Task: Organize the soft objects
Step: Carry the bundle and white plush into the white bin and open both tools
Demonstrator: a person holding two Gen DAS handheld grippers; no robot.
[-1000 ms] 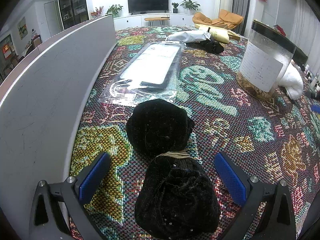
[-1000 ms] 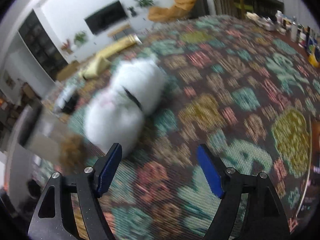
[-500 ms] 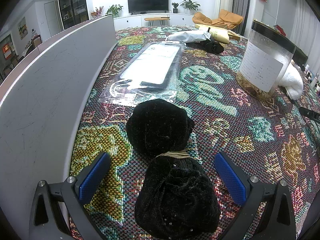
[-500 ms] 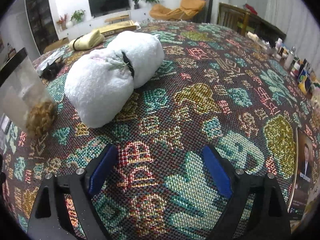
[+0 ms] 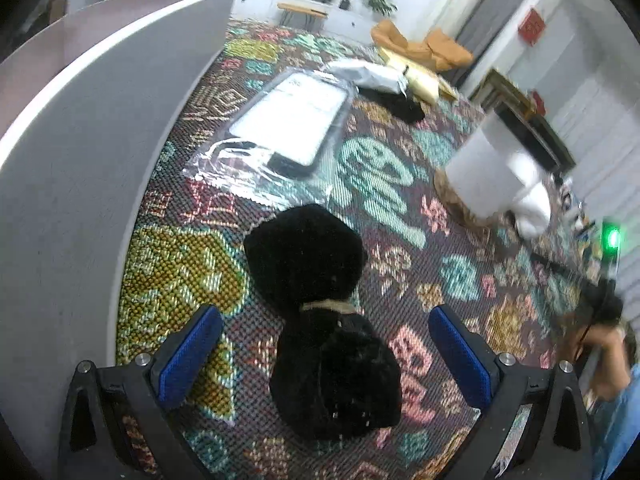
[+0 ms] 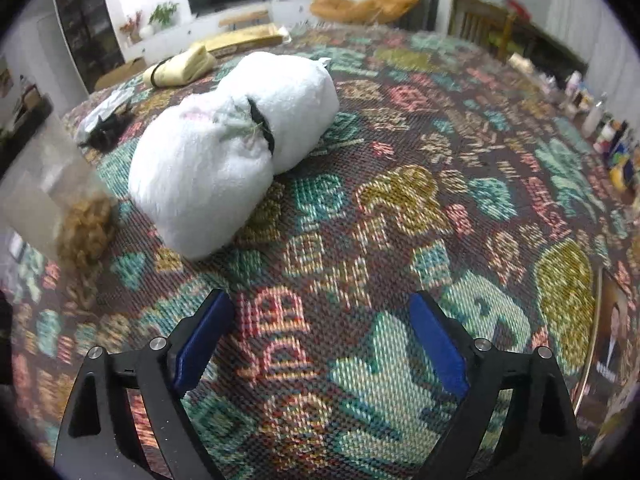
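We find the left gripper [image 5: 326,354] with its jaws spread wide over the black plush bundle [image 5: 320,320], which lies on the patterned tablecloth [image 5: 460,280] between the blue pads [image 5: 190,354] without touching them. The right gripper [image 6: 320,340] is likewise wide, nothing between its jaws. The white plush bundle [image 6: 232,148] lies ahead of it, apart, beside a clear jar [image 6: 44,184].

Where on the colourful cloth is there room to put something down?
Free: the wide patch right of the white towel roll, up to the bottles. Also between the black bundle and the clear jar. Crowded: the far end by the yellow roll.
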